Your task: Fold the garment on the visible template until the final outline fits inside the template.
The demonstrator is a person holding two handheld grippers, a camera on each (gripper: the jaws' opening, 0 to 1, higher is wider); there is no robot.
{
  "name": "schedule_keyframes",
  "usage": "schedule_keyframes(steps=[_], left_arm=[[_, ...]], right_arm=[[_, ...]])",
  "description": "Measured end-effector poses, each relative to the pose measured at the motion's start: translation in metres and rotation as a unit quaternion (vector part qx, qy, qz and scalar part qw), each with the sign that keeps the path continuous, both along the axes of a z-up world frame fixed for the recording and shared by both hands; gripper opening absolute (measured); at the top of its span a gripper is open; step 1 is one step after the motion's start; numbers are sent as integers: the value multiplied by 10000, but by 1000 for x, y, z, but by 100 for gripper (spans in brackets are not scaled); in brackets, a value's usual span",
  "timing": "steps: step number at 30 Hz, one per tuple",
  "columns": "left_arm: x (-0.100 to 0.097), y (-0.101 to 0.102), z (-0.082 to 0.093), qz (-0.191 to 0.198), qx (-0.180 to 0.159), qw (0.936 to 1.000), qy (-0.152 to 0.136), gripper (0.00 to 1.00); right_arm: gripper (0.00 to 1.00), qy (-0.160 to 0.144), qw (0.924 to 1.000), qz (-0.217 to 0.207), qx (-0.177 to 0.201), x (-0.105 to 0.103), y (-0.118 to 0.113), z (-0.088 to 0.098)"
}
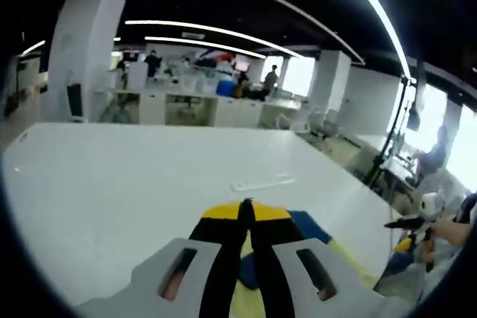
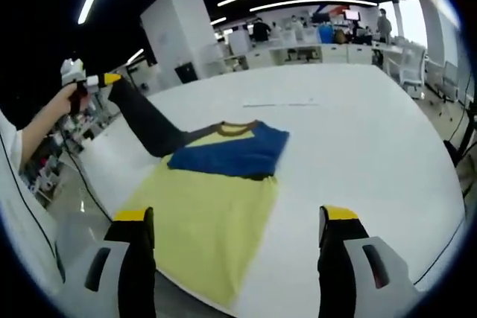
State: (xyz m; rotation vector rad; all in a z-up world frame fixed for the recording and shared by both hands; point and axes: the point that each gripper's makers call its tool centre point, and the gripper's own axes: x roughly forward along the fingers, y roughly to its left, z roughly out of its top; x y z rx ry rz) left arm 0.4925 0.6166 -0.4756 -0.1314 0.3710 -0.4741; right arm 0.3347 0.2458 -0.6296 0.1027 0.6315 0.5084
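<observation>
Open-plan office: white pillar [image 1: 86,50], desks [image 1: 216,108], ceiling strip lights [image 1: 201,31].

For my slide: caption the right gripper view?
Open right hand-held gripper over yellow-and-blue garment; left hand-held gripper lifts its dark sleeve.

Our left gripper view looks low across the white table [image 1: 134,184]; our right gripper view looks down from higher. Both share the shirt [image 2: 216,184] and table.
</observation>
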Motion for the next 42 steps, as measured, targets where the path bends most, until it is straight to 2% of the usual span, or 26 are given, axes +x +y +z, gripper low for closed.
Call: schedule_keyframes(steps=[12,17,27,29,37,42], left_arm=[[-7,-51,-1,-396,-118,9991,47,0],[-8,-72,-3,-530,-315,9980,167,0],[-15,-107,-14,-759,-458,9954,358,0],[-15,-115,-18,-777,-608,9941,459,0],[-6,-129,-41,-715,-552,9937,668,0],[-7,-134,-49,-688,-565,9931,757,0]], right_arm=[[91,-57,9999,-146,7,-15,-10,5],[91,-97,9997,-208,17,-19,-14,7],[91,-173,9995,-247,7,-29,-19,12],[91,-187,9995,-247,8,-30,-20,13],[91,-226,9994,-257,-23,-39,-24,17],[91,-231,9992,-337,-31,-45,-31,18]])
